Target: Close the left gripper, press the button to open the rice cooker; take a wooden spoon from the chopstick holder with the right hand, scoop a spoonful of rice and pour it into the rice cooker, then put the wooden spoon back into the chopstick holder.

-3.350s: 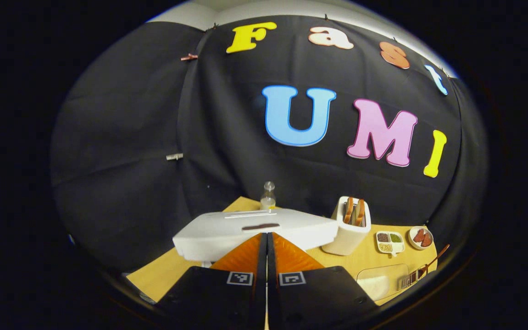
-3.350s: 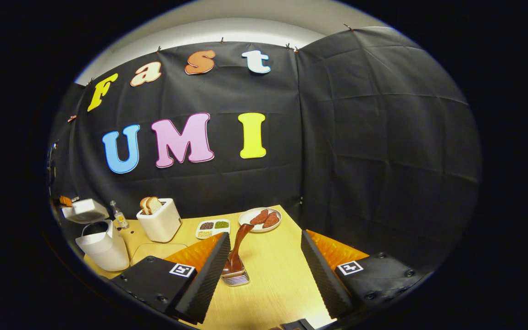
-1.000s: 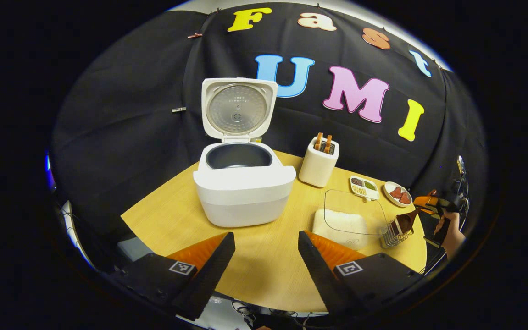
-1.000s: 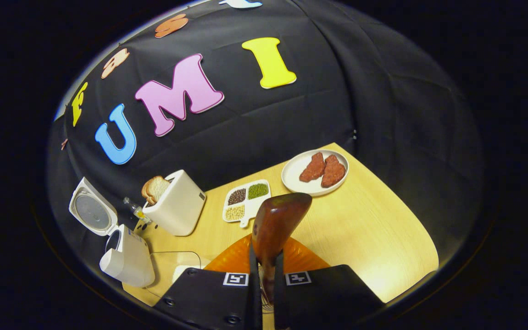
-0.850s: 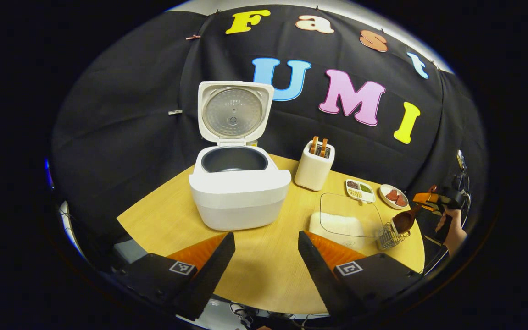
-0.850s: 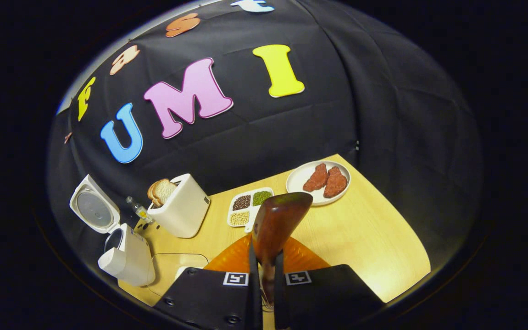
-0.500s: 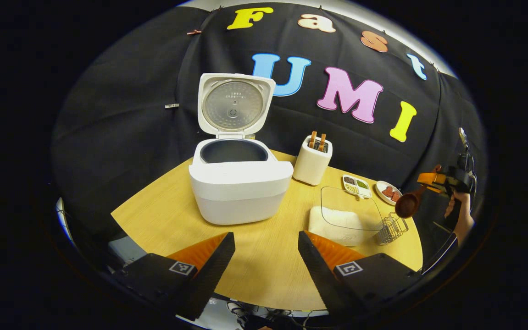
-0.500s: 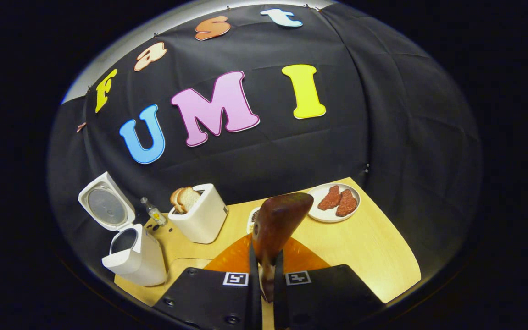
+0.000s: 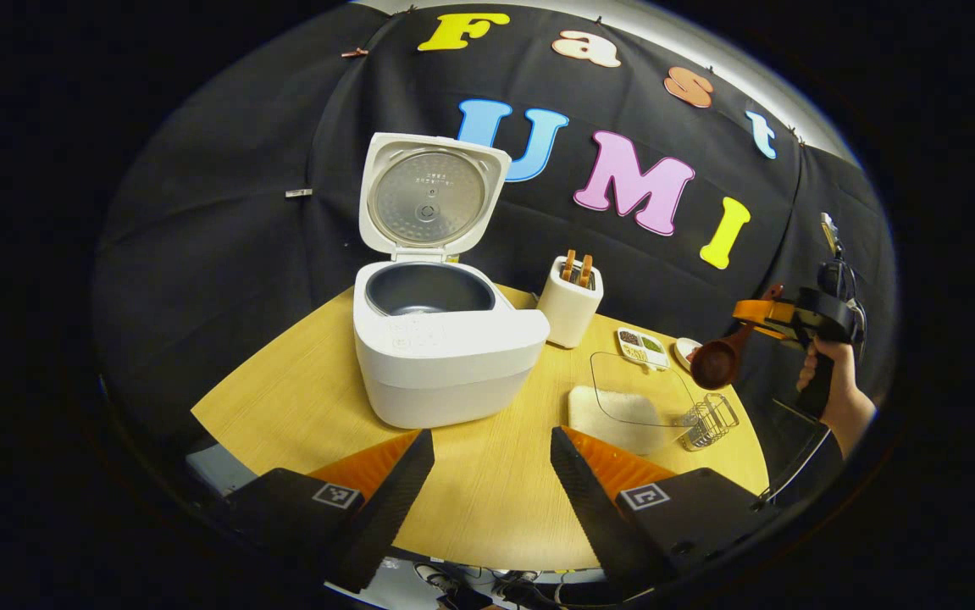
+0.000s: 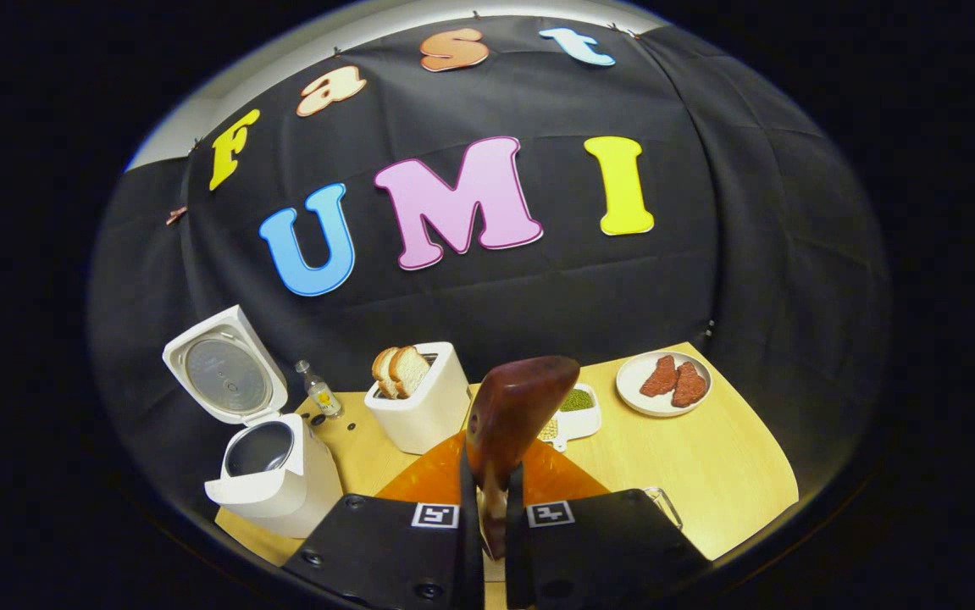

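In the left gripper view, the left gripper [image 9: 491, 474] has its fingers spread wide with nothing between them, held above the near edge of the surface [image 9: 284, 398]. Straight ahead of the fingers, slightly to their left, stands the cooker [image 9: 440, 352] with its lid [image 9: 429, 196] raised upright and the dark pot inside bare. Ahead and right of the fingers are a toaster [image 9: 570, 301] with two slices in it, a divided dish [image 9: 645, 346] of grains, and nearer, just past the right finger, a clear tray [image 9: 629, 405] holding rice. Touching the tray's right side is the wire holder [image 9: 710, 417]. Far right, above the holder and clear of it, a hand [image 9: 830, 385] carries the right gripper [image 9: 762, 315], which clamps the handle of the spoon [image 9: 717, 360]; the bowl points toward the cooker. In the right gripper view, the right gripper [image 10: 491, 496] has its fingers narrow, pressed on the spoon [image 10: 512, 415], whose bowl rises right above the fingertips. Left of the fingers is the open cooker [image 10: 271, 470]; ahead, the toaster [image 10: 419, 398] with a small bottle [image 10: 318, 390] to its left; right of the spoon, partly hidden by it, the dish [image 10: 576, 411], and farther right a plate [image 10: 663, 383] with two reddish pieces.
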### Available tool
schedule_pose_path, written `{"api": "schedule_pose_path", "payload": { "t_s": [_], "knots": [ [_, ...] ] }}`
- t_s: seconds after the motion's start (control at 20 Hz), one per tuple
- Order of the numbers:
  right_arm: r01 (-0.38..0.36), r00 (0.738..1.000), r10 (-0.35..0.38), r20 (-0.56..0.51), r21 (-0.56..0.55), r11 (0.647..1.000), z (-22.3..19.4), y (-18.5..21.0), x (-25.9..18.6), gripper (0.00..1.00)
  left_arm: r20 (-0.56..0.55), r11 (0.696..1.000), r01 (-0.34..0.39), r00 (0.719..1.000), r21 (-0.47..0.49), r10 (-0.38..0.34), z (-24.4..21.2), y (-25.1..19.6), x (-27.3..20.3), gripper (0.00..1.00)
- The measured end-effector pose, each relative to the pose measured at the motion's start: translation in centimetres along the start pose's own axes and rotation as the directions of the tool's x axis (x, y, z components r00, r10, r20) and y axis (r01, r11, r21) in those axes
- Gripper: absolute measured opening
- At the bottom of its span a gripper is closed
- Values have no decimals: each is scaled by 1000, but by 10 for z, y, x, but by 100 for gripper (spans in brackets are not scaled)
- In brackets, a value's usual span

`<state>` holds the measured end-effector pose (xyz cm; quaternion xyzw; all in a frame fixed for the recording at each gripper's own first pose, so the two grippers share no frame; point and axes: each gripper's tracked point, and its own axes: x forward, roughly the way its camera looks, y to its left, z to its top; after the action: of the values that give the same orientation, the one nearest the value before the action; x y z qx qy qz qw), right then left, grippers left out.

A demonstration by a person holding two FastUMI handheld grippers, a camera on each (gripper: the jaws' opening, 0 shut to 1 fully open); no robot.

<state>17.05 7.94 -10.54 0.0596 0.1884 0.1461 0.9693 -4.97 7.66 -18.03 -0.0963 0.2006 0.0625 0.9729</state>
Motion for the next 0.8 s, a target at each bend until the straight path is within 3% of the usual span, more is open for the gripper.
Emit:
{"api": "schedule_pose_path", "payload": {
  "t_s": [0.35, 0.7, 0.8],
  "knots": [
    [72, 995, -76, -58, -71, 995, -74, 5, 40, 14, -25, 999, 51, 998, 2, -51, -10, 25, 17, 96],
    [103, 994, -108, -6, -249, 963, -123, 11, 69, 14, -92, 995, 85, 992, -43, -89, -36, 47, 50, 96],
    [102, 994, -107, -4, -252, 962, -133, 21, 70, 14, -88, 995, 86, 992, -57, -91, -34, 50, 53, 96]
  ]
}}
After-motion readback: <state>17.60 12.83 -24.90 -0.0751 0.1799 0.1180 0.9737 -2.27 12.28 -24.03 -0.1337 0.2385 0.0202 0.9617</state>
